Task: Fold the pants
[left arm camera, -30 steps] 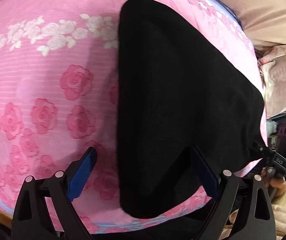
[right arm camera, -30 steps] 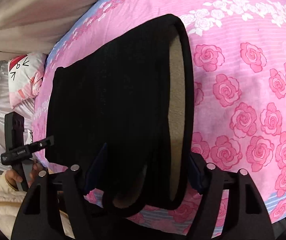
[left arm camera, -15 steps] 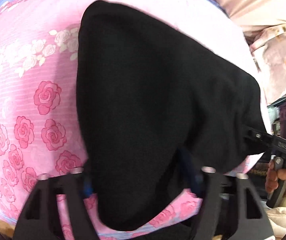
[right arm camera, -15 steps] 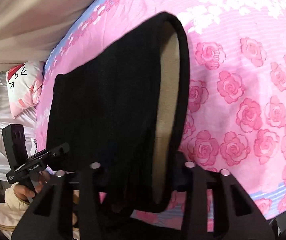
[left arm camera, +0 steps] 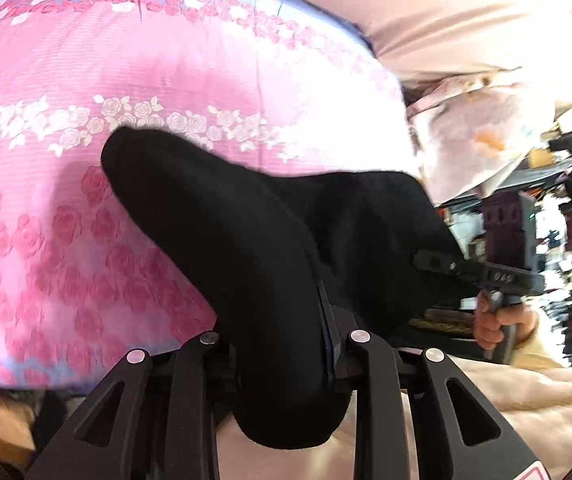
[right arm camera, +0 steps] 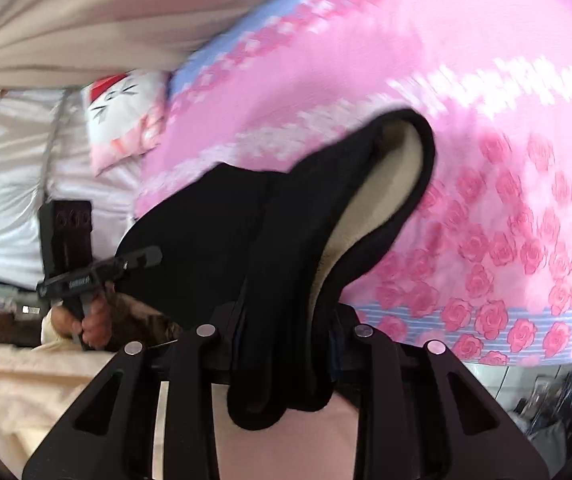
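Right wrist: black, cream-lined pants, bunched.

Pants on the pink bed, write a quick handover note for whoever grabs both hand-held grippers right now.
Left hand-held gripper: shut on the pants, clamping one near corner.
Right hand-held gripper: shut on the pants too, on the corner where the cream lining shows.
Pants: near edge held up off the pink bedspread between the two grippers; the far part seems to trail down onto the bed. The fabric looks already doubled.
Done: both corners gripped and raised.
Left: probably carry the held edge forward over the far part, lay it flat, release, then smooth or fold again if needed.
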Tool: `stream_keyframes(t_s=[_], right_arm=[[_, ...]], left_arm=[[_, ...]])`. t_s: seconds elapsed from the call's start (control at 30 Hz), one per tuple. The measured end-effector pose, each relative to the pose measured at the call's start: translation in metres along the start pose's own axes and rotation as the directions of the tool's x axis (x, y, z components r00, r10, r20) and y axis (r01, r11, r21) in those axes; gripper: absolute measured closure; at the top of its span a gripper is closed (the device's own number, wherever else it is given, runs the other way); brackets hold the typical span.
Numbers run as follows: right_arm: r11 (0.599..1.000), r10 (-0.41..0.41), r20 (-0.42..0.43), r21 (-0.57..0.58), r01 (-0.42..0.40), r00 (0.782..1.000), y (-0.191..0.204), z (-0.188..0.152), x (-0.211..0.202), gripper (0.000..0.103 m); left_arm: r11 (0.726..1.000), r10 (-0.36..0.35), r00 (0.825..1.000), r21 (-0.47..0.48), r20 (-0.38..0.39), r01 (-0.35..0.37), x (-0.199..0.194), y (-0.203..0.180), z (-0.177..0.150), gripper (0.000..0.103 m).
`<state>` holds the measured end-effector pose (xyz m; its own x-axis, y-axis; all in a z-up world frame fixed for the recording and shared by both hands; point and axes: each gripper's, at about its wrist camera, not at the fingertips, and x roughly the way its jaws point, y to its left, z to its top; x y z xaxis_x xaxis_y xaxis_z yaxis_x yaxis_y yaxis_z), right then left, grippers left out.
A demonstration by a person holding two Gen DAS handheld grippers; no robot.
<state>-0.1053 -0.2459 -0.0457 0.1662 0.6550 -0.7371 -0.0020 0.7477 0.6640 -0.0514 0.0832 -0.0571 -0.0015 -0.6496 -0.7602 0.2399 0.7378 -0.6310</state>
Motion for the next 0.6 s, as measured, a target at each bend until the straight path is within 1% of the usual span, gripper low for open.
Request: stream_keyframes(t_s=[0.07, 0.13, 0.17, 0.23, 0.27, 0.33, 0.37, 0.4, 0.43, 0.47, 0.53, 0.57, 0.6], right_arm=[[0.997, 0.019, 0.045, -0.071, -0.016, 0.999, 0.028, 0.006, -0.023, 0.075], [0.989, 0.035, 0.103, -0.144, -0.02, 0.994, 0.051, 0.018, -0.046, 0.075], [0.981, 0.041, 0.148, -0.193, -0.012, 0.988, 0.068, 0.028, -0.061, 0.075], [0.966, 0.059, 0.224, -0.26, 0.001, 0.973, 0.093, 0.045, -0.083, 0.075], [0.953, 0.079, 0.278, -0.303, 0.009, 0.957, 0.109, 0.057, -0.097, 0.075], [0.933, 0.111, 0.354, -0.36, 0.025, 0.929, 0.129, 0.078, -0.116, 0.075], [0.917, 0.137, 0.408, -0.396, 0.04, 0.903, 0.14, 0.093, -0.127, 0.075], [0.909, 0.146, 0.435, -0.413, 0.053, 0.888, 0.146, 0.103, -0.13, 0.075], [0.899, 0.157, 0.481, -0.431, 0.077, 0.863, 0.15, 0.119, -0.133, 0.075], [0.898, 0.163, 0.503, -0.432, 0.083, 0.849, 0.149, 0.132, -0.131, 0.075], [0.906, 0.17, 0.529, -0.417, 0.08, 0.831, 0.14, 0.158, -0.121, 0.075], [0.915, 0.159, 0.548, -0.394, 0.085, 0.821, 0.126, 0.178, -0.105, 0.075], [0.92, 0.16, 0.545, -0.384, 0.075, 0.823, 0.116, 0.191, -0.093, 0.075]], left_arm=[[1.0, -0.014, 0.999, -0.012, 0.038, 0.014, -0.024, -0.005, 0.0, 0.08], [1.0, -0.009, 0.994, 0.016, 0.105, 0.008, -0.055, -0.021, 0.006, 0.08], [0.999, -0.002, 0.989, 0.049, 0.147, -0.005, -0.065, -0.036, 0.013, 0.08], [0.99, 0.009, 0.967, 0.136, 0.253, -0.044, -0.101, -0.062, 0.025, 0.08], [0.981, 0.001, 0.948, 0.182, 0.318, -0.062, -0.123, -0.076, 0.033, 0.08], [0.962, 0.002, 0.913, 0.249, 0.407, -0.113, -0.15, -0.096, 0.048, 0.08], [0.951, -0.006, 0.893, 0.277, 0.449, -0.133, -0.161, -0.107, 0.056, 0.08], [0.936, -0.025, 0.868, 0.317, 0.495, -0.154, -0.177, -0.116, 0.067, 0.08], [0.923, -0.033, 0.842, 0.34, 0.538, -0.181, -0.186, -0.124, 0.08, 0.08], [0.914, -0.039, 0.824, 0.354, 0.565, -0.199, -0.192, -0.126, 0.091, 0.08], [0.905, -0.051, 0.795, 0.365, 0.605, -0.22, -0.196, -0.121, 0.111, 0.079], [0.901, -0.039, 0.785, 0.361, 0.618, -0.239, -0.188, -0.114, 0.13, 0.079], [0.904, -0.019, 0.78, 0.345, 0.625, -0.254, -0.178, -0.104, 0.145, 0.079]])
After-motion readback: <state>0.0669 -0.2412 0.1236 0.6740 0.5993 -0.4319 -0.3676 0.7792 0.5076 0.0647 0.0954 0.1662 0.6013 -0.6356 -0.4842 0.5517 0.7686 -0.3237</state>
